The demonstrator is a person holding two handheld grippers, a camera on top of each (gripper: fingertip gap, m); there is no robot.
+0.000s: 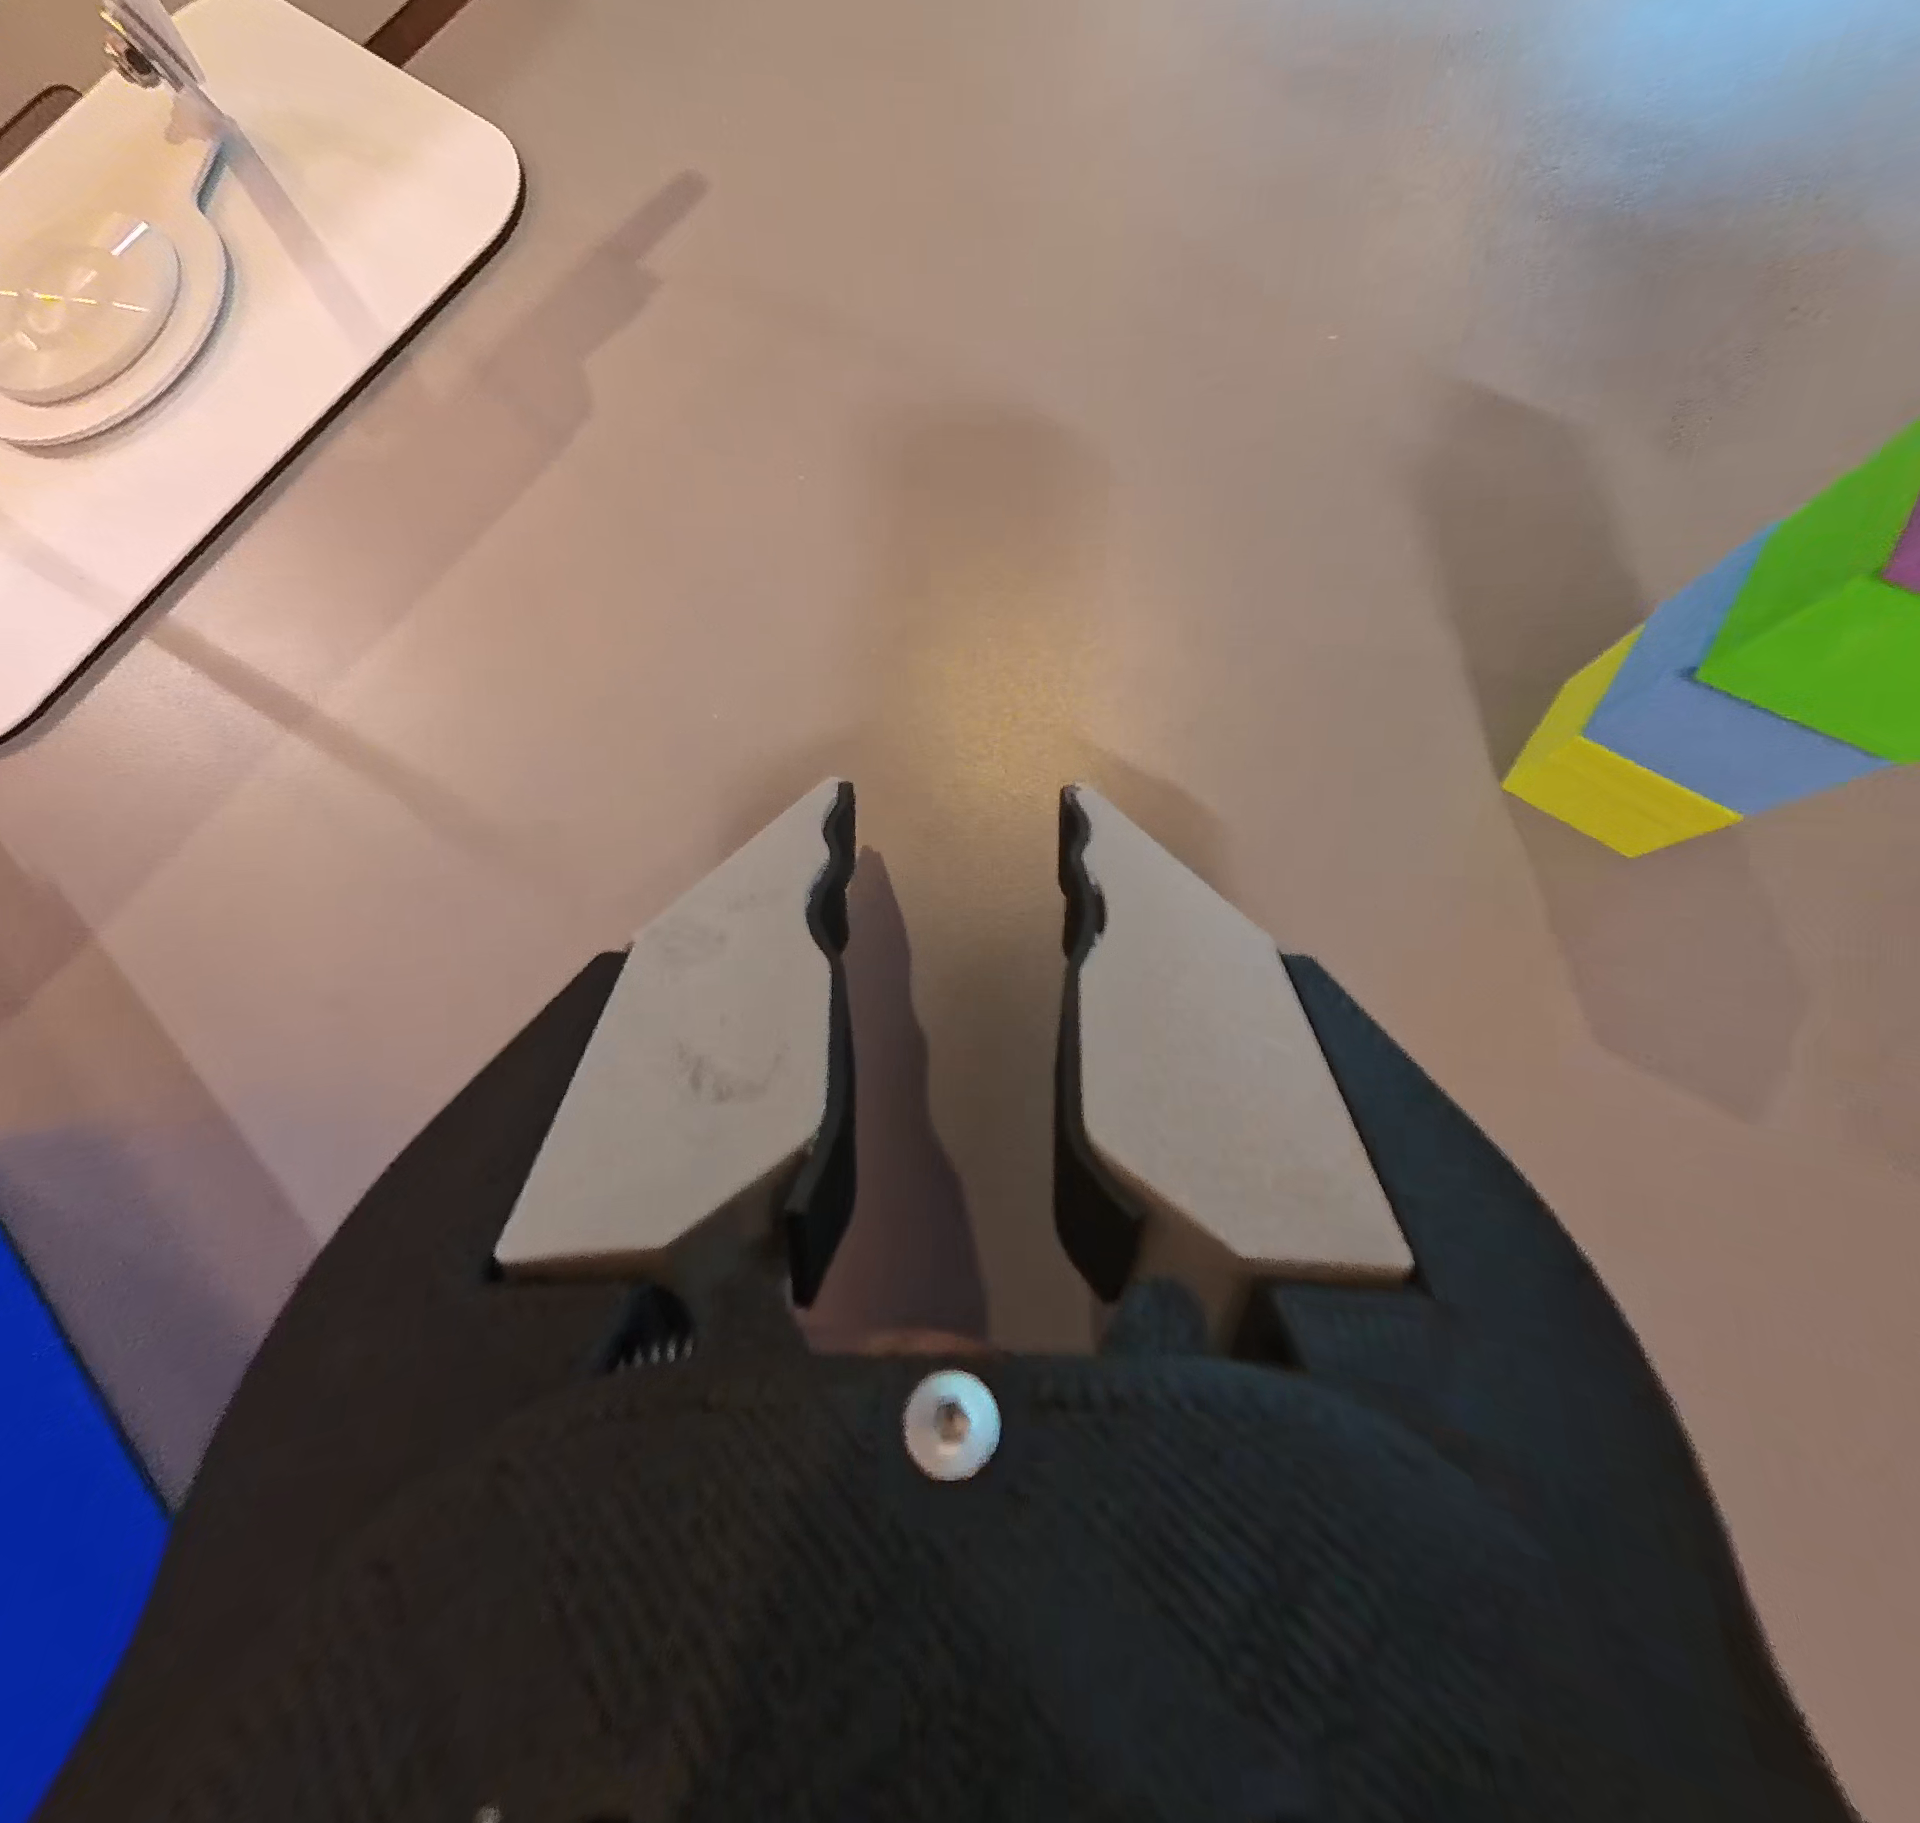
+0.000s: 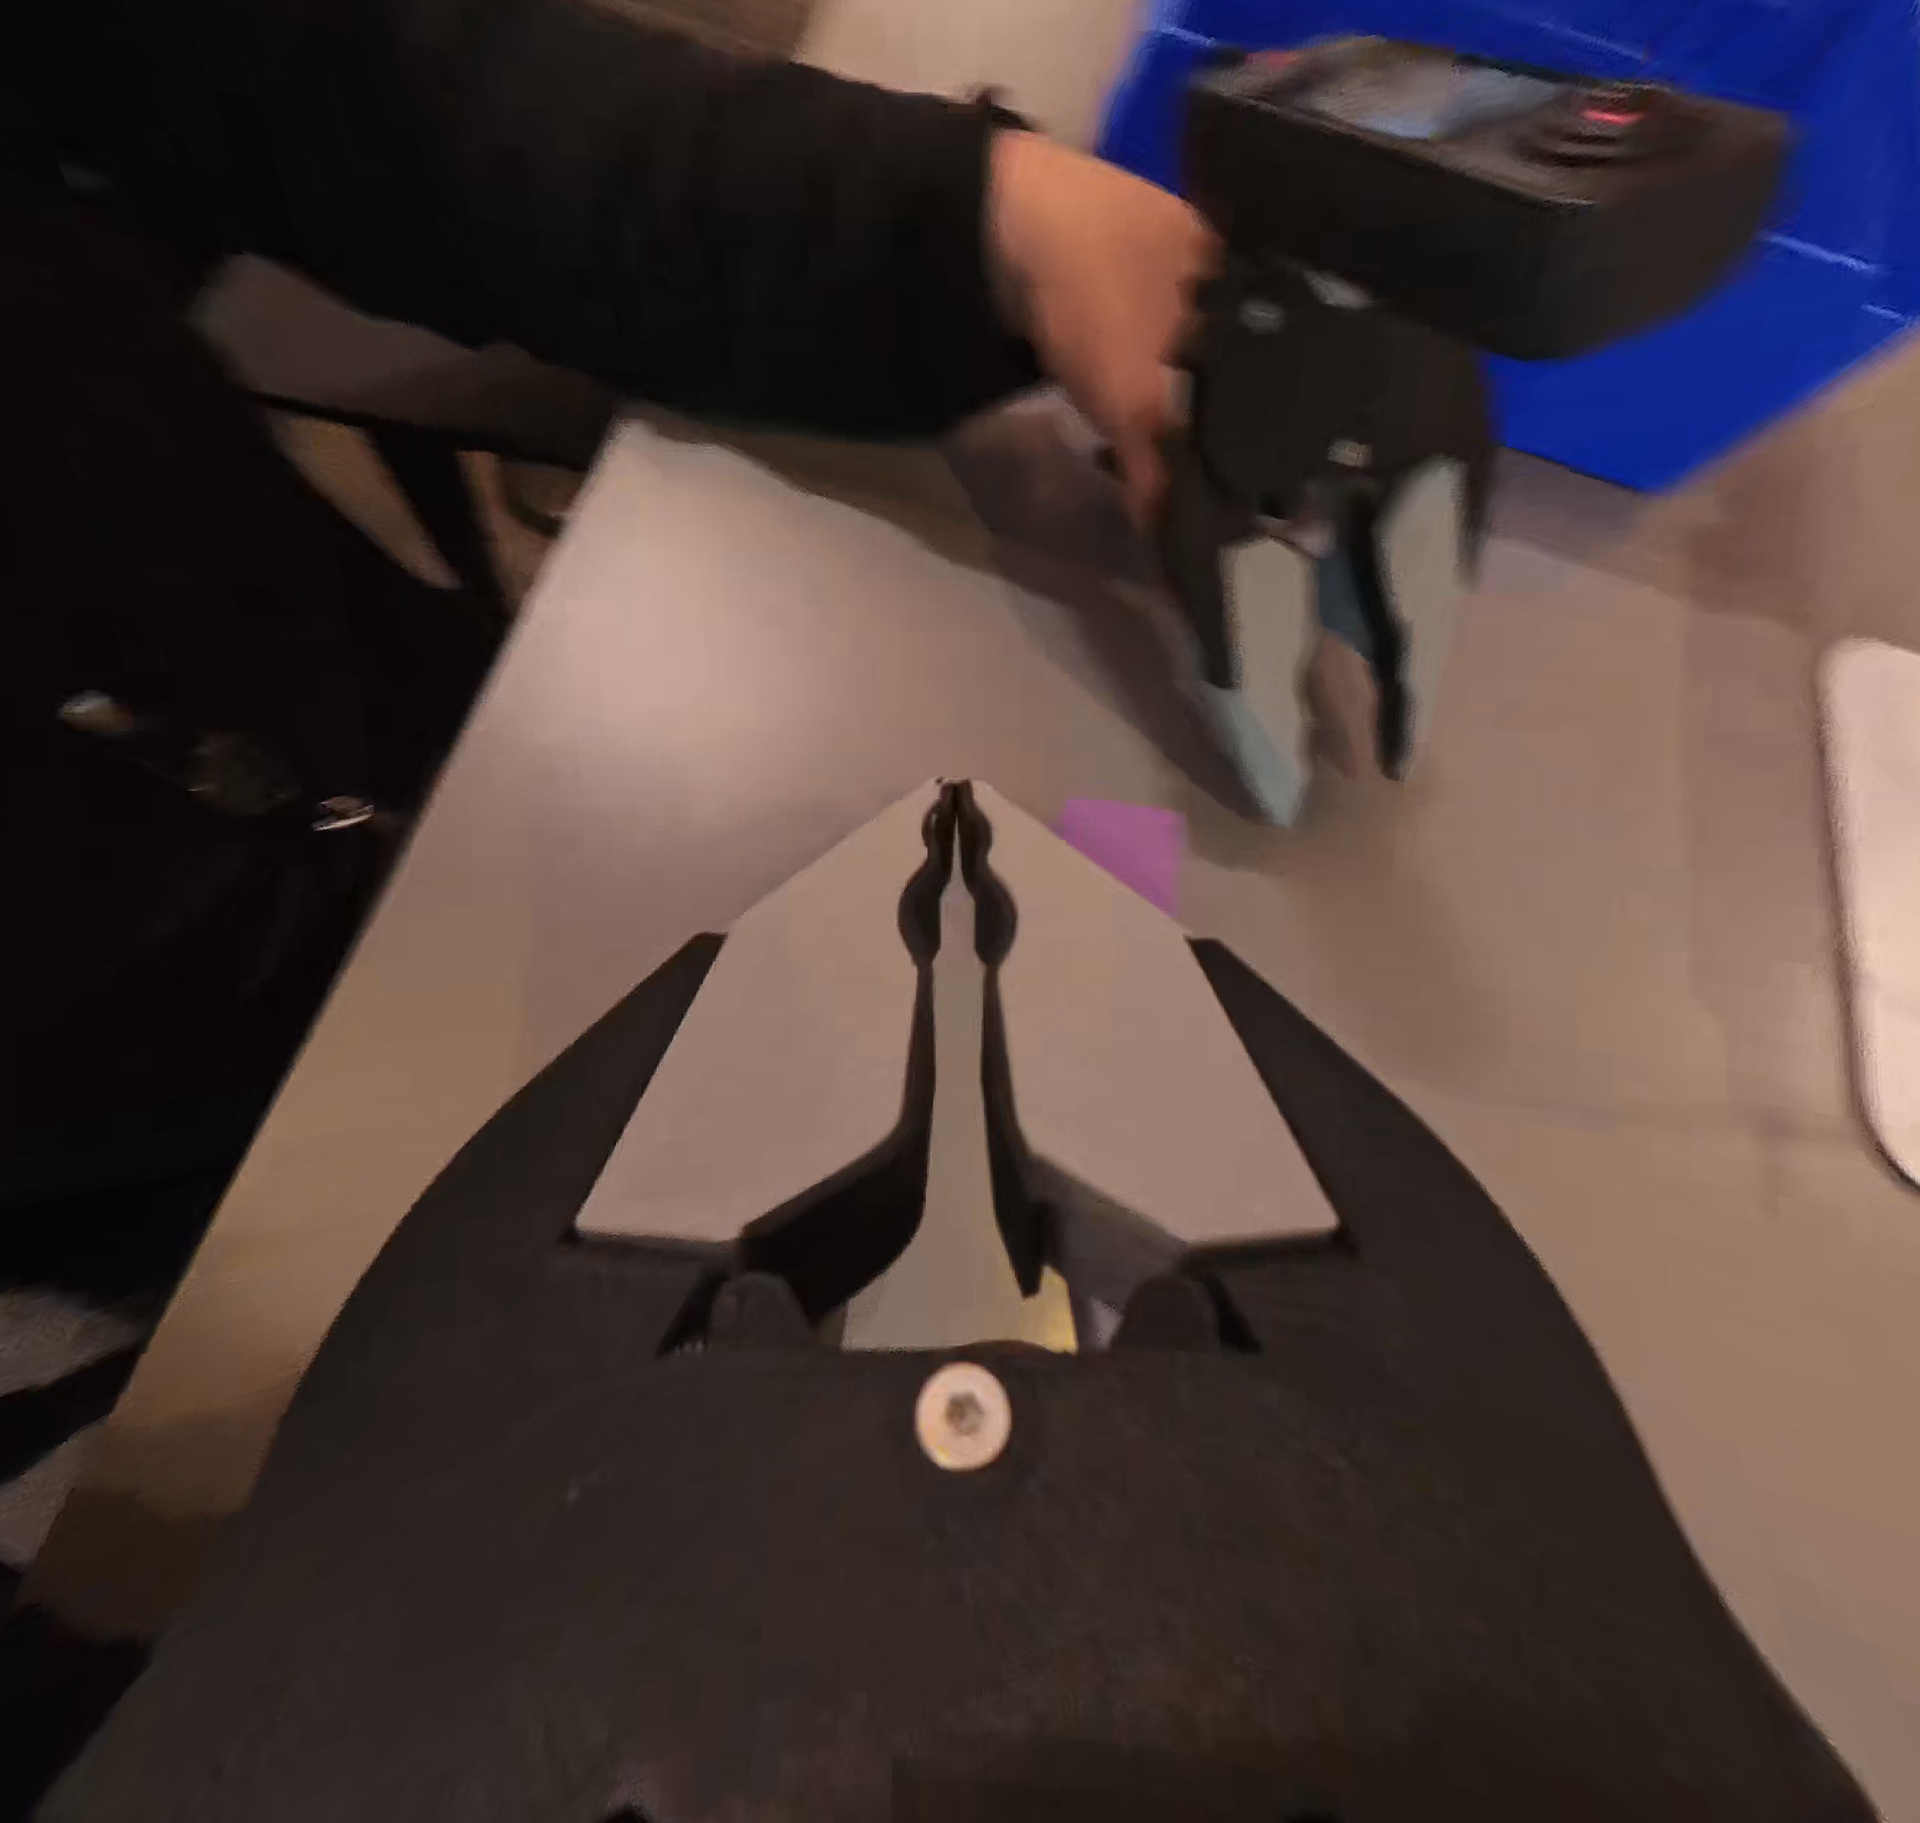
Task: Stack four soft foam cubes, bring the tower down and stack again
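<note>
Fingers of the left gripper (image 1: 957, 807) are spread and empty, those of the right gripper (image 2: 957, 789) pressed together, while the four-colour soft foam cube tower (image 1: 1756, 677) stands at the right on the grey tabletop (image 1: 1039, 319), so toppling it seems next.

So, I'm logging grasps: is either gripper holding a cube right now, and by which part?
Neither. The left gripper is open over bare table; the right gripper is shut on nothing, the purple cube behind it.

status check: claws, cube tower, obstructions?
Left claw open, empty. Right claw shut, empty. Cube tower standing, purple on top. Table between clear.
</note>
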